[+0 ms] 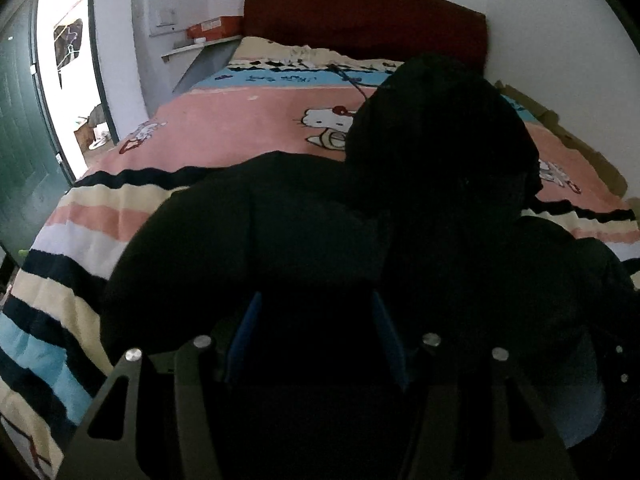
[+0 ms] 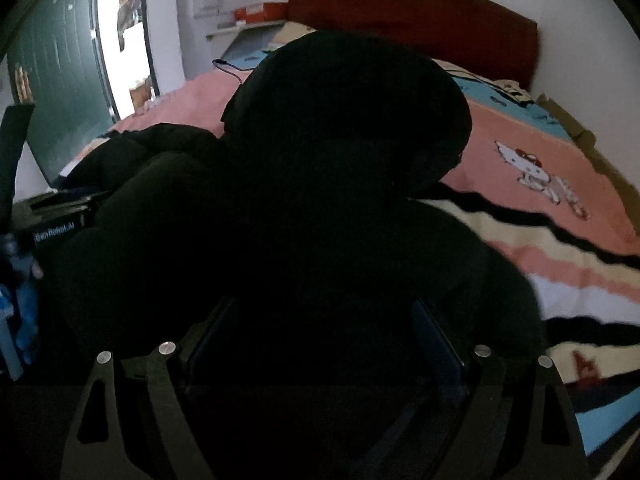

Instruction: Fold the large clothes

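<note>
Black garment [image 1: 280, 240], one piece, fills both gaping grippers, left [image 1: 316, 340] and right [image 2: 324, 344], on one bed [image 1: 240, 120].

A bulky black hooded garment [image 1: 304, 240] lies bunched on the near bed, its rounded hood [image 2: 348, 112] at the far end.

1. Garment [image 1: 280, 240]: solid black, centre frame.
2. Blanket [image 1: 240, 120]: pink field, white cartoon cat prints; cream, black, pink, blue stripes lower left.
3. Headboard [image 1: 360, 16]: dark red, top.
4. Door [image 1: 20, 140]: dark green, left edge.
5. Gripper pads [image 1: 244, 336]: blue.
</note>
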### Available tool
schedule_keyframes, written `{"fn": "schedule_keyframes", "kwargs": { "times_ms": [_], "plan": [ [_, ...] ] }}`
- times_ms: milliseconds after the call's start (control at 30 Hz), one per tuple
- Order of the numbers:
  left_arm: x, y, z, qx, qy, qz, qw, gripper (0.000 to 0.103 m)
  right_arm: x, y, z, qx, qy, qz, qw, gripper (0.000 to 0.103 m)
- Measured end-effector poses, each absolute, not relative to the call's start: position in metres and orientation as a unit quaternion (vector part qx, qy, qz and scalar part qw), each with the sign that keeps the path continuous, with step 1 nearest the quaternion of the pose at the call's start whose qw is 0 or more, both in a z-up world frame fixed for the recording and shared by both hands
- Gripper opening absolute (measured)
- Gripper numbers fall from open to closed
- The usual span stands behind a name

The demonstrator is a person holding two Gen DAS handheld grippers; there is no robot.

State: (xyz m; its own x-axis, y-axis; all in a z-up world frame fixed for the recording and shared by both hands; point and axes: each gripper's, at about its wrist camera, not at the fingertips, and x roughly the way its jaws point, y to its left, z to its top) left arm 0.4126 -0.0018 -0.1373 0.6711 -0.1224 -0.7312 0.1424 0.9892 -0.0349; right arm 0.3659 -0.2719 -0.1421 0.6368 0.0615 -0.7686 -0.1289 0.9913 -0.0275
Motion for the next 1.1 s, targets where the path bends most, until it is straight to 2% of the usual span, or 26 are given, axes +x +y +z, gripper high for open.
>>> {"fn": "schedule_keyframes", "kwargs": {
  "times_ms": [333,433,533,667,767,900,1100],
  "plan": [
    [0.420,-0.012,-0.152,0.043,0.406,-0.054,0.911,0.056,0.374,-0.270,-0.166,-0.042,0.425,0.046,0.903,0.086],
    [0.420,-0.011,-0.126,0.060,0.423,-0.085,0.900,0.056,0.379,-0.275,-0.160,-0.040,0.451,0.062,0.889,0.087],
    [0.428,-0.010,-0.083,0.081,0.396,-0.118,0.907,0.056,0.378,-0.292,-0.134,-0.016,0.447,0.103,0.888,0.087],
    [0.484,-0.021,-0.040,0.079,0.386,-0.144,0.908,0.056,0.401,-0.326,-0.095,-0.014,0.405,0.100,0.909,0.087],
    [0.536,-0.040,-0.029,0.078,0.383,-0.156,0.907,0.056,0.449,-0.356,-0.079,-0.005,0.385,0.076,0.920,0.087],
    [0.610,-0.078,-0.038,0.066,0.407,-0.191,0.891,0.056,0.528,-0.393,-0.079,0.014,0.378,0.033,0.925,0.088],
    [0.668,-0.120,-0.074,0.070,0.425,-0.201,0.880,0.056,0.606,-0.415,-0.104,0.031,0.387,0.003,0.922,0.091]
  ]
}}
